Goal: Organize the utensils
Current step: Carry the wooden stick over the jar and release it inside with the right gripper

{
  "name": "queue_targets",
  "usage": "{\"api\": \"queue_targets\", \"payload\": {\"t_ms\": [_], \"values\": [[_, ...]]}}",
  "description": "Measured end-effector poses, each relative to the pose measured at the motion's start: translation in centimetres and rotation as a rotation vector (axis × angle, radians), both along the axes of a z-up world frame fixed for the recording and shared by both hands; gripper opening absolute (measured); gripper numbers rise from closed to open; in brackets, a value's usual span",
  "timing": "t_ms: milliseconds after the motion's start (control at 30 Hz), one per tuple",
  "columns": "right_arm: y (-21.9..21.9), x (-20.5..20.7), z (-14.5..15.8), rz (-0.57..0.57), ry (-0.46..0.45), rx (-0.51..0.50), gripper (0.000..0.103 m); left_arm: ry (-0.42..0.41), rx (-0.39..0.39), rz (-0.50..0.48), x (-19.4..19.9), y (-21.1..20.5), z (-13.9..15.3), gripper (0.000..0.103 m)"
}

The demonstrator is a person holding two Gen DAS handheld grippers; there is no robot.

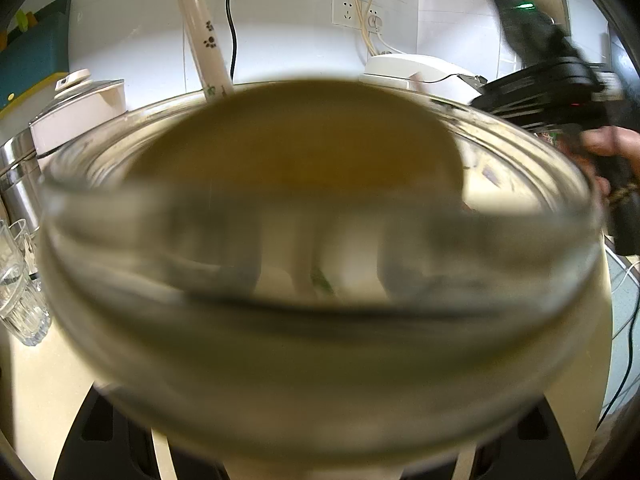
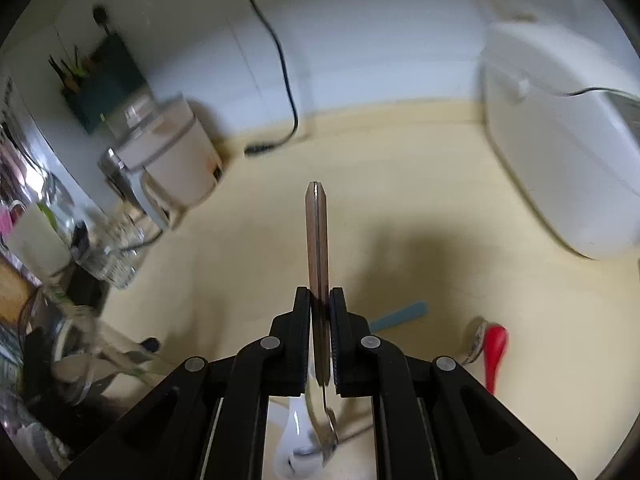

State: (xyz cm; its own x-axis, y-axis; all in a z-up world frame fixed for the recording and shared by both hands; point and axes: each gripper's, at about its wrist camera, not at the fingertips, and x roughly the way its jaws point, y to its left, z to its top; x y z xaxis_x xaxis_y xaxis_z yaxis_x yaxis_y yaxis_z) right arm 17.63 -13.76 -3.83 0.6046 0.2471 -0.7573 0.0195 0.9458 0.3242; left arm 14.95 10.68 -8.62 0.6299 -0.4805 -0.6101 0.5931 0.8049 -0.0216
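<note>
Utensil with a wooden handle (image 2: 317, 248) is pinched in the right gripper (image 2: 320, 300); left gripper clamps the glass jar (image 1: 320, 320). Next, I'd guess: drop it in the jar.

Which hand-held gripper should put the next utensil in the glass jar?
Right. The right hand-held gripper is shut on a wooden-handled utensil and lifted off the counter. The left hand-held gripper, fingertips hidden, is occupied with the glass jar that fills its view.

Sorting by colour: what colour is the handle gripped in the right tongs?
Brown, wood-like handle, clearest in the right wrist view.
</note>
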Motion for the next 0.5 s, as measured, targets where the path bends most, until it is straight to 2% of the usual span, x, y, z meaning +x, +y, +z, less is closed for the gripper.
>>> {"api": "queue_targets", "payload": {"t_ms": [233,500], "values": [[-1.5,-3.6,4.9,-0.073,-0.117,0.009,0.009,-0.001,0.003,0.001,0.2,-0.2,0.0,0.072],[-0.1,-5.2,13.1,0.001,-0.275,0.024,0.009,-0.002,0.009,0.005,0.1,-1.0,-0.2,0.072]]}}
